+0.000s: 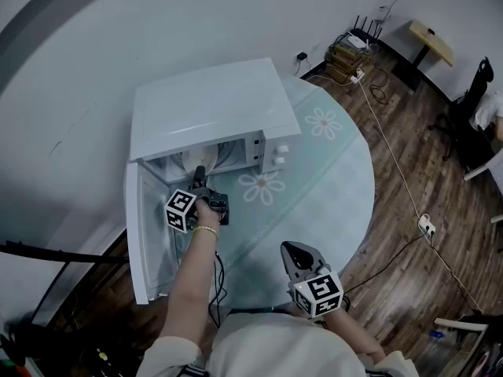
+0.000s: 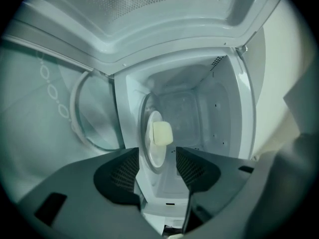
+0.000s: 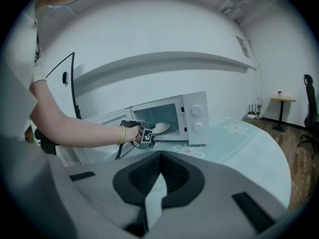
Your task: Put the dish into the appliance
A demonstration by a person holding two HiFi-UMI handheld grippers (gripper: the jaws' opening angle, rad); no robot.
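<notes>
Left gripper [image 2: 157,158] first: its jaws stand wide apart and nothing is pressed between the pads. I'm holding it right at the mouth of the microwave [image 1: 212,104], rolled onto its side, so the cavity looks tipped over in the left gripper view. Just past the tips is the dish [image 2: 153,156], a pale plate inside the cavity with a cream-yellow block [image 2: 162,132] on it, clear of both pads. From the right gripper view the dish [image 3: 160,127] lies flat inside, just behind my left hand [image 3: 130,133].

The door [image 1: 145,234] is swung fully open on the left side. The two knobs [image 1: 279,154] are on the panel at the right of the opening.

Right gripper [image 3: 160,158] now: tips together, nothing in them. I have it low over the near edge of the bench [image 1: 330,155], well apart from the microwave. The bench is round, with a pale green daisy-print cloth.
</notes>
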